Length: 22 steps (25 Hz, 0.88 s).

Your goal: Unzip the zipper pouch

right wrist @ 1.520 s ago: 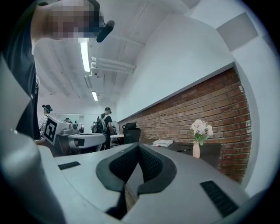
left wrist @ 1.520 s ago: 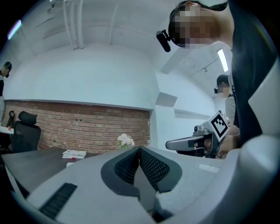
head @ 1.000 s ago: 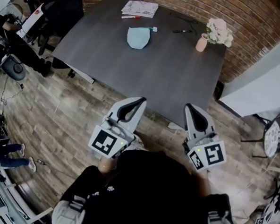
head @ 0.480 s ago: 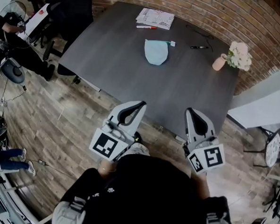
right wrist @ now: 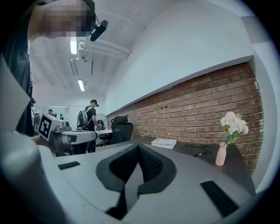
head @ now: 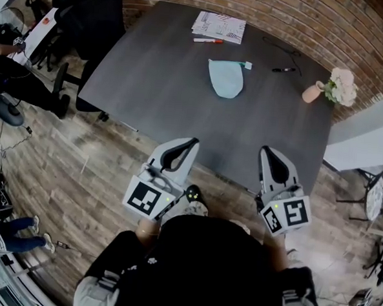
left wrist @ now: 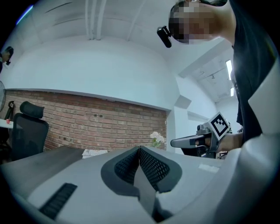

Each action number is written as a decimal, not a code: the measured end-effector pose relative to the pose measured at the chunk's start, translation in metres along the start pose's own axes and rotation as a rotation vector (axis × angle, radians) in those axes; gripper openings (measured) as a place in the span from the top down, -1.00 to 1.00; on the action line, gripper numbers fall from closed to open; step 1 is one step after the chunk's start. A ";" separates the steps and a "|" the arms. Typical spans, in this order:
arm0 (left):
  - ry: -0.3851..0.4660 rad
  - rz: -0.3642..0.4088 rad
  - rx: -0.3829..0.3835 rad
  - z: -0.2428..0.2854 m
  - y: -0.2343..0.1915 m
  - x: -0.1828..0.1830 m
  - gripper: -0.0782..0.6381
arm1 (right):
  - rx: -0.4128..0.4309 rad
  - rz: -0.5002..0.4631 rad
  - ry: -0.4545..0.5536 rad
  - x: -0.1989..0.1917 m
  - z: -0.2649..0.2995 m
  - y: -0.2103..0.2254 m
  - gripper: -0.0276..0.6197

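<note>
Office with brick wall [head: 354,36] behind a dark desk [head: 150,82].

Head view: light-blue zipper pouch [head: 226,78] lies flat at the desk's far centre. What looks like the pull tab [head: 247,65] sits at its far right corner. At the near edge, left gripper [head: 189,144] and right gripper [head: 269,154] are well apart from it.

Left gripper view: jaws pressed together, nothing between. Pouch not visible.

Right gripper view: same, closed and empty.

Pouch reads soft, light and floppy, so it will likely slide and bunch. Suggest pinning the fabric near the zipper's end with one gripper and pinching the small tab with the other.
</note>
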<state>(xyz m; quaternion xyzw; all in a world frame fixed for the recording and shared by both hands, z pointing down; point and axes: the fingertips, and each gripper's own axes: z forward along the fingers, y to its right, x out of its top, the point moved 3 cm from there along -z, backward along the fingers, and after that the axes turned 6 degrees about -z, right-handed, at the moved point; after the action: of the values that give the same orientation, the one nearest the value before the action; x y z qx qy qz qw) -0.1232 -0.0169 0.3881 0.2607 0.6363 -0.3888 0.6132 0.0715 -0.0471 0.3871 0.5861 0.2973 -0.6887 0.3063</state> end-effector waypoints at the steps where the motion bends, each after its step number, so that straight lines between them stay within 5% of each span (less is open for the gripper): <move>1: 0.000 -0.003 0.000 -0.002 -0.007 -0.001 0.77 | -0.006 -0.003 -0.001 0.001 0.006 -0.003 0.91; 22: 0.009 -0.041 0.015 0.006 -0.067 0.001 0.77 | -0.030 -0.050 -0.012 0.017 0.064 0.005 0.91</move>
<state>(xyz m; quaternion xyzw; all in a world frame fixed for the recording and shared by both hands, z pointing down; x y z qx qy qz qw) -0.1741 -0.0595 0.3987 0.2542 0.6411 -0.4049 0.6004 0.0329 -0.1011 0.3787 0.5696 0.3201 -0.6952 0.2996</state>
